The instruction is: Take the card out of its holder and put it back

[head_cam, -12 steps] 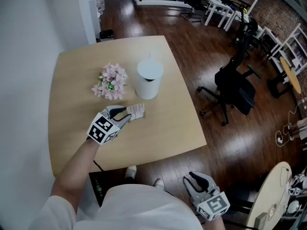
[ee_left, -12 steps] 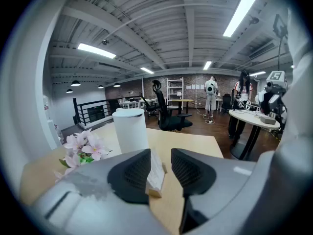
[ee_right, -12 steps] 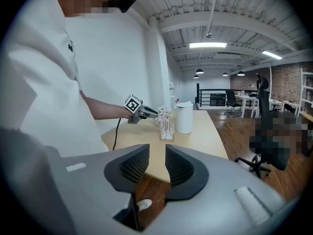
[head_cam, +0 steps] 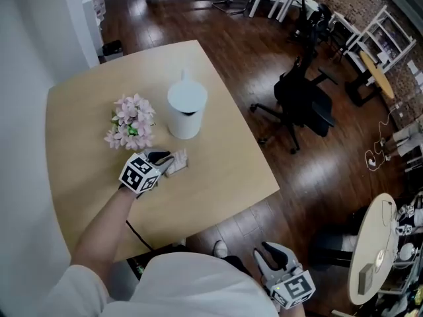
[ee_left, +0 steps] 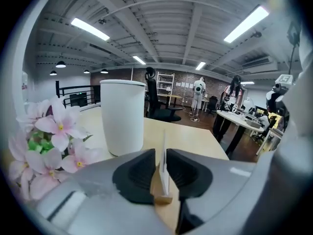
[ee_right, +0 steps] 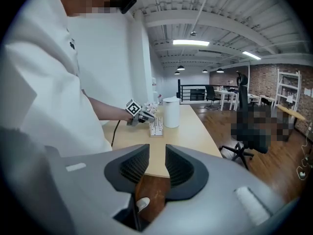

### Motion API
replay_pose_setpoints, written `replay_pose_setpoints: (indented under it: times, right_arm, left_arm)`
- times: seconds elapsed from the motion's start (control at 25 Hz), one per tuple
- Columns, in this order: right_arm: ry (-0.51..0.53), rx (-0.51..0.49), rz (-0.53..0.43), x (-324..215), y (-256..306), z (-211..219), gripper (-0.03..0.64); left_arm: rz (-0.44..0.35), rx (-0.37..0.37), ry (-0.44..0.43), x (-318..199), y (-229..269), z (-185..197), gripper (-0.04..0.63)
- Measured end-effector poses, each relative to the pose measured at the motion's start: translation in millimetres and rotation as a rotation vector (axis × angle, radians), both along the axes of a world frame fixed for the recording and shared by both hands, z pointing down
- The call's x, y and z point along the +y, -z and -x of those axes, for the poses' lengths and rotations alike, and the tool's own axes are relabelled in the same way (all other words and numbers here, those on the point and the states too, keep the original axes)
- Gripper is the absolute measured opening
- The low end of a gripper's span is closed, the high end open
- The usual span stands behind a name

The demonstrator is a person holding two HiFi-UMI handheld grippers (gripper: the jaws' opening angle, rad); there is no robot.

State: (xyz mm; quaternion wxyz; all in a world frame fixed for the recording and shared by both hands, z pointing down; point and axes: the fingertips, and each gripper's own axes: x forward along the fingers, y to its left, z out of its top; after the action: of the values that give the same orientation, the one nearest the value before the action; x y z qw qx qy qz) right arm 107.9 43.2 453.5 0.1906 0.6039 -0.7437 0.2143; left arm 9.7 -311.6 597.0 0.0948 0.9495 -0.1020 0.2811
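A white card (ee_left: 163, 165) stands upright, edge-on, in a small wooden holder (ee_left: 161, 199) on the light wooden table (head_cam: 218, 170). My left gripper (ee_left: 161, 156) has a jaw on each side of the card. The card lies close to the right pad, with a gap showing on the left, so the gripper is open around it. In the head view the left gripper (head_cam: 166, 160) reaches the card (head_cam: 177, 162) from the left. My right gripper (head_cam: 272, 253) hangs low beside the person, off the table, open and empty (ee_right: 157, 155). The card (ee_right: 156, 126) also shows far off in the right gripper view.
A white cylinder (head_cam: 186, 111) stands just behind the card, and a bunch of pink flowers (head_cam: 130, 129) lies to its left. A black office chair (head_cam: 304, 101) stands on the dark wooden floor to the right of the table. A wall runs along the left.
The head view has shifted. My left gripper has slid forward so that its jaws now reach around the card. The right gripper stays low beside the person.
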Motion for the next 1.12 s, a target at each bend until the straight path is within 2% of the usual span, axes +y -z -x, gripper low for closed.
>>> replay_pose_setpoints:
  times: [0.08,0.32,0.6,0.88,1.12]
  right_arm:
    - [-0.023,0.009,0.005,0.5,-0.1,-1.6,0.107]
    - [-0.05,0.02,0.005,-1.7,0.6,1.7,0.107]
    - [-0.055,0.023,0.0,0.1,0.9,1.7,0.107]
    - [-0.014,0.01,-0.019,0.6,-0.7,0.7,0.107]
    - [0.075,-0.005,-0.046,-4.0,-1.7,-4.8,0.107]
  left_arm:
    - [0.017,0.014,-0.028,1.5,-2.8,-2.4,0.035]
    - [0.048,0.042,-0.103,8.1,-0.2,-5.8,0.017]
    - [0.026,0.065,-0.105,5.4,19.1,-4.4,0.015]
    - [-0.048,0.108,-0.066,0.1,62.9,6.2,0.015]
    - [-0.113,0.133,0.024,5.5,98.9,30.1,0.015]
